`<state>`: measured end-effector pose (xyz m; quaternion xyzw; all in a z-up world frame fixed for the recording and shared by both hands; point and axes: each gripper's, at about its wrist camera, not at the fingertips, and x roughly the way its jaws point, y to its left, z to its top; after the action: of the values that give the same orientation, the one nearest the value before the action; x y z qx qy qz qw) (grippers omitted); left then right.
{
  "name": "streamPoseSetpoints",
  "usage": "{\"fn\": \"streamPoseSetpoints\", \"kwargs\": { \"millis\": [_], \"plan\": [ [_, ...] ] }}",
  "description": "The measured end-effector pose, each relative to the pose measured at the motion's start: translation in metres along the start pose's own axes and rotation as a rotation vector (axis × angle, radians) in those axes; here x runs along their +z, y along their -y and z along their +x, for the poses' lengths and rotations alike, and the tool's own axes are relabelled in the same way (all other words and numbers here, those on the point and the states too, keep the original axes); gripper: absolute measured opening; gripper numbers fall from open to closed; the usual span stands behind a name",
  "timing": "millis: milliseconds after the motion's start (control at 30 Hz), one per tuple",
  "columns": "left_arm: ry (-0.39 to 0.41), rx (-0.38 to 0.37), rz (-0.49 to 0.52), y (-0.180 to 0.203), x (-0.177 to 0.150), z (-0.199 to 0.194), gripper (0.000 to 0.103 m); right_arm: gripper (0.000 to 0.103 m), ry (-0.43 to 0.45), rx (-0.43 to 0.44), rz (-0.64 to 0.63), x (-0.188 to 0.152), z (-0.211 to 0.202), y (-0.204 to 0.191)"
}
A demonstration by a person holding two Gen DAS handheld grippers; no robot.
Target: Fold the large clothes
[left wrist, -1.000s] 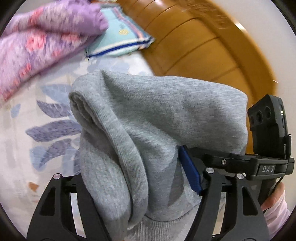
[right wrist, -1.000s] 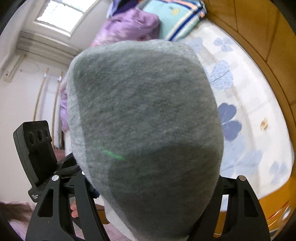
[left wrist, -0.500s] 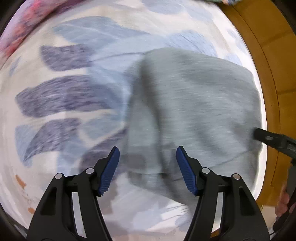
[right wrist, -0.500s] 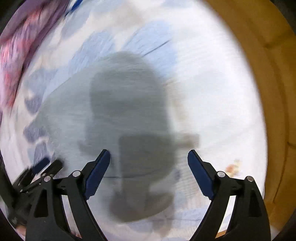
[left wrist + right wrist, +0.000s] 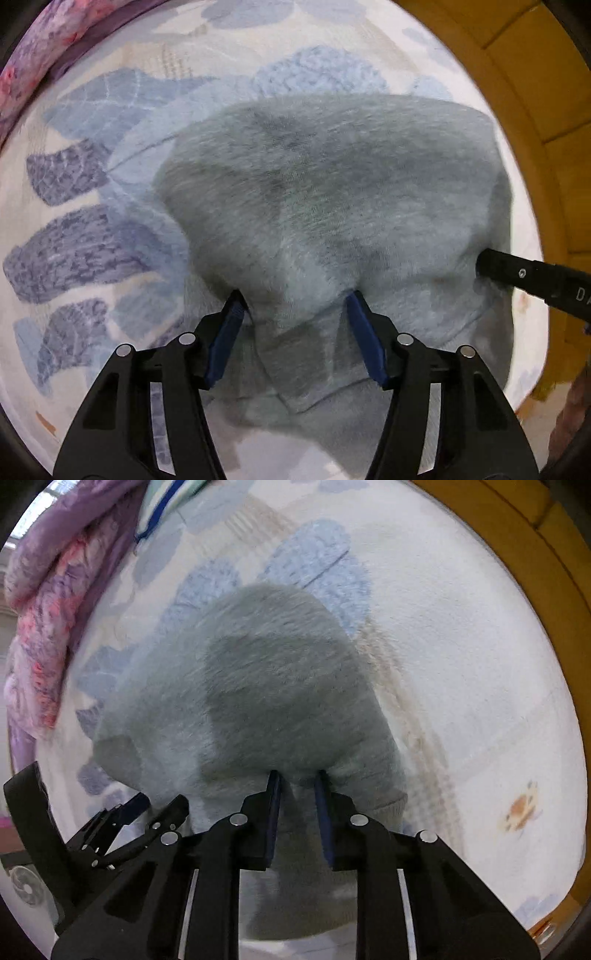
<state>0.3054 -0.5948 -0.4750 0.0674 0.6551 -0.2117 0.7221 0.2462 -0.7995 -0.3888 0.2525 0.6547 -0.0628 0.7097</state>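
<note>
Lying on the floral sheet (image 5: 92,229), a grey garment (image 5: 332,192) is pinched at its near edge by the just-closing right gripper (image 5: 297,779), while a raised fold is straddled, perhaps gripped, by the left gripper (image 5: 293,301).

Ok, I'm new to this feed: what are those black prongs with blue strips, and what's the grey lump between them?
Those prongs are hand-held two-finger grippers, one in each of the person's hands, with blue pads inside. Each picture comes from a camera on one gripper looking down along its fingers. The left gripper stands wide, its pads against a bunched fold of the grey sweatshirt. The right gripper has just been closing and now pinches a narrow fold of the same garment, which lies on a bedsheet printed with blue leaves. A purple floral blanket is heaped at the far left, and a wooden bed frame runs along the right.
</note>
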Motion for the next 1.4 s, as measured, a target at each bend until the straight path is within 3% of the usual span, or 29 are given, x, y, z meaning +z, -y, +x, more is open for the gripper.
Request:
{"fn": "streamPoseSetpoints", "kwargs": {
  "millis": [33,100,167,300,400,467,667,867,933,1000,1100,1267,1400],
  "plan": [
    [-0.013,0.048,0.035,-0.003,-0.001,-0.007,0.071,0.022,-0.007,0.007,0.008,-0.004,-0.004,0.0],
    [-0.017,0.092,0.079,-0.007,-0.006,-0.022,0.072,0.036,0.005,0.015,0.025,-0.022,-0.021,-0.006],
    [-0.008,0.081,0.075,-0.017,-0.013,-0.044,0.078,0.079,0.02,0.021,0.043,-0.034,-0.033,-0.019],
    [0.046,0.061,0.099,-0.024,-0.031,-0.097,0.084,0.086,0.031,0.038,0.063,-0.058,-0.059,-0.052],
    [0.084,-0.002,0.123,-0.034,-0.047,-0.145,0.088,0.094,0.087,-0.031,0.048,-0.089,-0.085,-0.088],
    [0.113,0.004,0.144,-0.029,-0.063,-0.177,0.088,0.095,0.142,-0.082,0.051,-0.108,-0.102,-0.115],
    [0.211,0.024,0.183,-0.075,-0.129,-0.285,0.088,0.095,0.276,-0.116,0.1,-0.197,-0.151,-0.203],
    [0.3,0.014,0.232,-0.143,-0.218,-0.383,0.088,0.095,0.41,-0.114,0.149,-0.306,-0.194,-0.287],
    [0.332,0.03,0.247,-0.168,-0.254,-0.42,0.089,0.095,0.429,-0.126,0.138,-0.345,-0.205,-0.322],
    [0.369,-0.005,0.285,-0.187,-0.285,-0.453,0.09,0.095,0.458,-0.142,0.115,-0.372,-0.215,-0.35],
    [0.434,0.002,0.326,-0.21,-0.329,-0.5,0.093,0.095,0.544,-0.17,0.107,-0.422,-0.24,-0.394],
    [0.506,-0.02,0.35,-0.24,-0.387,-0.555,0.093,0.095,0.652,-0.184,0.115,-0.478,-0.279,-0.44],
    [0.548,-0.027,0.339,-0.256,-0.417,-0.578,0.093,0.095,0.721,-0.209,0.126,-0.503,-0.296,-0.457]
  ]
}}
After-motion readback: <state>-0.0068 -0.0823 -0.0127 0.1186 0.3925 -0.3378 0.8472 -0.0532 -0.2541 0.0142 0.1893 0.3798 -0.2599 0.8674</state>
